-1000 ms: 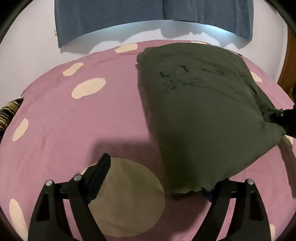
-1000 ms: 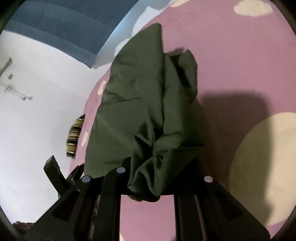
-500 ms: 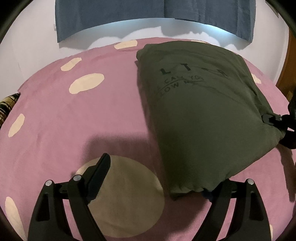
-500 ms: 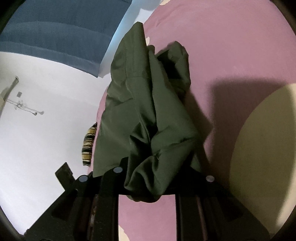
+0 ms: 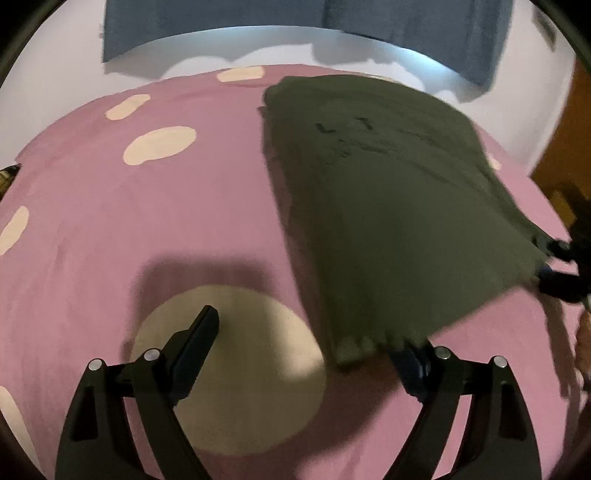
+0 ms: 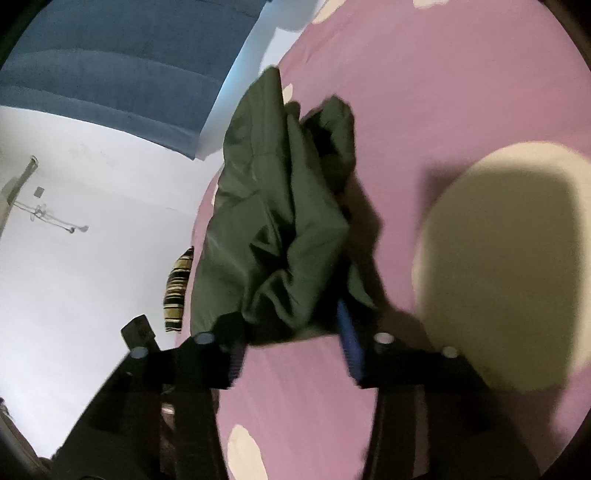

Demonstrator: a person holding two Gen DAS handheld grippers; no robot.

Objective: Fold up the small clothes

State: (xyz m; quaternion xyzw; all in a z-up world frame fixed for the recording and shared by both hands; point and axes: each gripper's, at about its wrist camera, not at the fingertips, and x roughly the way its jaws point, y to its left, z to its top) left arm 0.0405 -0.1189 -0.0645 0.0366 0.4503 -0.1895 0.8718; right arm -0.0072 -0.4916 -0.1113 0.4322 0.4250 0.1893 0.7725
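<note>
The dark green shirt (image 5: 388,206) lies folded on the pink bedsheet with cream spots (image 5: 155,221), towards the far right part of the bed. Its upper side shows some black letters, too blurred to read. Its far edge is near the far edge of the bed, and its near corner hangs over the tip of one finger of the left gripper (image 5: 310,343).

In the right wrist view the shirt (image 6: 273,229) looks bunched and wrinkled at its near end, with loose folds. This end sits between the two fingers of the right gripper (image 6: 291,332). The jaws of this gripper have just been opening; the blue pads (image 6: 349,347) now stand apart from the cloth and do not press it, so the shirt is released.

The left gripper has its jaws wide apart, and nothing is pinched between them. One finger is over a big cream spot (image 5: 236,369) of the sheet.

Behind the bed there is a white wall (image 6: 74,280) and a blue cloth (image 5: 406,22) that hangs on it. A striped object (image 6: 177,291) is at the bed's edge.
</note>
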